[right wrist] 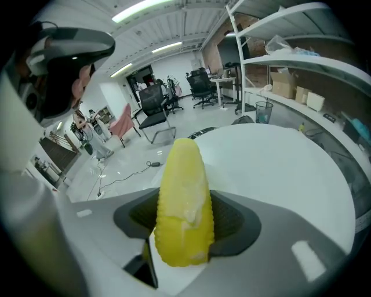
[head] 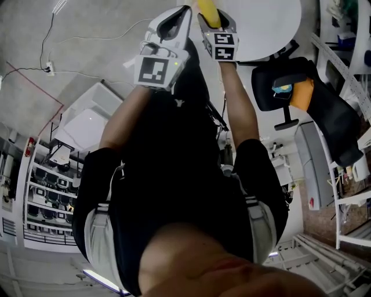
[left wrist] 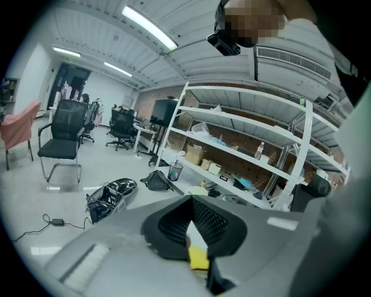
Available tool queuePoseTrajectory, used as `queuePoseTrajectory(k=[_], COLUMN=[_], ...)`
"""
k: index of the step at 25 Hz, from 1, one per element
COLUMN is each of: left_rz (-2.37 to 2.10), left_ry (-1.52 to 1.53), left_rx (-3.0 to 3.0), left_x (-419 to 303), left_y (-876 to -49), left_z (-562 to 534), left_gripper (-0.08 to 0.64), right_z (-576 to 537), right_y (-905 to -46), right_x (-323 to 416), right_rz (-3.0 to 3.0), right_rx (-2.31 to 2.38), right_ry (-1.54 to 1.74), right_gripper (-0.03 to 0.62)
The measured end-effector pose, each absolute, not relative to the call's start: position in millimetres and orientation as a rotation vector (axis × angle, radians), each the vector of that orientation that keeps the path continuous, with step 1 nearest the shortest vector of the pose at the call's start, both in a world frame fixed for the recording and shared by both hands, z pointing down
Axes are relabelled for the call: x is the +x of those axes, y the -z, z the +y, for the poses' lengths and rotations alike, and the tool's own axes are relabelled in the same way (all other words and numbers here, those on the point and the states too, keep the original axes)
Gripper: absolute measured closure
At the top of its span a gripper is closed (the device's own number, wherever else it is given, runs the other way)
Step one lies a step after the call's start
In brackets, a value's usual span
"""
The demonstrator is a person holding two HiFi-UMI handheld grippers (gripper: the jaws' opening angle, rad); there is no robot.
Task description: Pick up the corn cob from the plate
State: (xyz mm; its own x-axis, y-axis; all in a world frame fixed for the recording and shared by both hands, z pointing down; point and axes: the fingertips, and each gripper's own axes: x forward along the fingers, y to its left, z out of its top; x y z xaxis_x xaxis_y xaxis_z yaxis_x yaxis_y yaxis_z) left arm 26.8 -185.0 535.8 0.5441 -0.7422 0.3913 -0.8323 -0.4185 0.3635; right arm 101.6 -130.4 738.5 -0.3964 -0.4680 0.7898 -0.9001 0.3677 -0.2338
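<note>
The yellow corn cob (right wrist: pixel 182 203) stands upright between the black pads of my right gripper (right wrist: pixel 185 213), which is shut on it, its tip pointing away over the round white table (right wrist: pixel 284 168). In the head view the corn cob (head: pixel 208 11) sticks out of the right gripper (head: pixel 215 23) at the top edge. Beside it, my left gripper (head: pixel 184 13) is held up with nothing in it. In the left gripper view its jaws (left wrist: pixel 191 200) meet at the tips, and a bit of yellow shows through the gap below them. No plate is in view.
A black office chair (head: pixel 290 87) with an orange item on it stands by the white table (head: pixel 266 29). White shelving (left wrist: pixel 249 145) with boxes lines one wall. More office chairs (left wrist: pixel 61 139) and an open bag (left wrist: pixel 110 194) are on the floor, with cables nearby.
</note>
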Motion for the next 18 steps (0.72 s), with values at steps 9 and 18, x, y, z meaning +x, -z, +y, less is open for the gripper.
queuePoseTrajectory(k=[9, 18], left_rz=[-1.289, -1.34], left_ry=[-0.193, -0.112], left_rx=[2.307, 2.365], left_x=[19.2, 8.1], left_y=[-505.8, -452.0], left_z=[-177.2, -174.9], left_gripper=[0.554, 0.554], right_z=[-130.5, -137.2], right_y=[-689.7, -618.6], right_x=[98.4, 90.8], right_rz=[-2.076, -2.158], right_rx=[1.272, 1.366], right_ry=[-0.857, -0.795], right_gripper=[0.334, 0.334])
